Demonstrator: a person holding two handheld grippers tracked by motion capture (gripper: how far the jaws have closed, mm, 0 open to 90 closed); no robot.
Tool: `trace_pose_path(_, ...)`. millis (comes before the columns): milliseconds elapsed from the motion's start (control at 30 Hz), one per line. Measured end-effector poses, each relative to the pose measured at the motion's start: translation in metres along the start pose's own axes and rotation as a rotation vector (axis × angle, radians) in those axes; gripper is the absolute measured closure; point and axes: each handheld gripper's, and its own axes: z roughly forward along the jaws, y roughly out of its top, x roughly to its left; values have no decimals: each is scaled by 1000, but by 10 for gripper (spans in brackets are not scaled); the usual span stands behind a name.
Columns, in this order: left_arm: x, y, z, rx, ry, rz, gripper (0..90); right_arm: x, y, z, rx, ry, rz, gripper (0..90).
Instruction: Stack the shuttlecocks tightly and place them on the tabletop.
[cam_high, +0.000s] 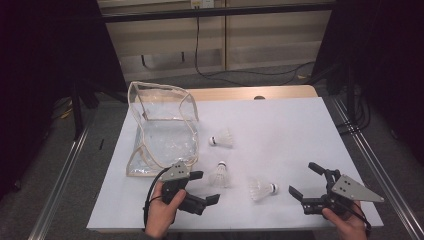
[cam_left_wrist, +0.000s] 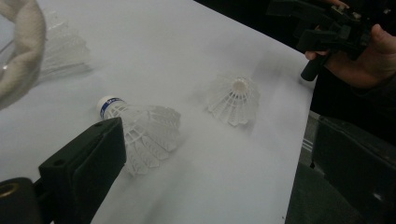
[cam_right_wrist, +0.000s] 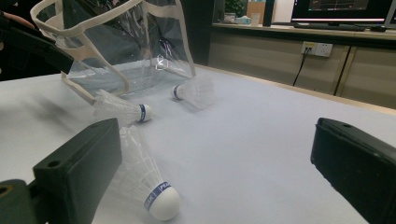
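I've got my left gripper (cam_high: 206, 186) spread wide near the front edge of the table (cam_high: 290, 130), jaws parted and gripping nothing, with the middle shuttlecock (cam_high: 219, 174) lying just beyond the jaw tips, not touching that I can see. My right gripper (cam_high: 305, 181) is also released, jaws well apart and empty, pointed at the near shuttlecock (cam_high: 261, 188), which lies on its side just left of it with its cork toward the gripper. The far shuttlecock (cam_high: 222, 139) sits higher up the white sheet, just beside the clear bag (cam_high: 161, 131), which stands open at the left of the table. From the left gripper view I can read the blue band on the middle shuttlecock (cam_left_wrist: 140, 130), partly covered by my own jaw; the near shuttlecock (cam_left_wrist: 234, 100) shows cork-on, and the right gripper (cam_left_wrist: 327, 32) and its hand sit at the far edge, cut off at the top. The right gripper view gives me lettering on the near shuttlecock (cam_right_wrist: 149, 182), too small to read whole, its feathers hidden behind my jaw. The bag (cam_right_wrist: 126, 46) there is cropped at the top, and through its clear wall I can't tell what's inside.
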Motion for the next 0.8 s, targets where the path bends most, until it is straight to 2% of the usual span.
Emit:
trace_pose_path(367, 6, -6, -10, -26, 3, 9, 34, 1, -1, 2, 9, 2, 0, 12)
trace_pose_path(800, 14, -12, -23, -64, 27, 25, 34, 0, -1, 1, 11, -4, -3, 12)
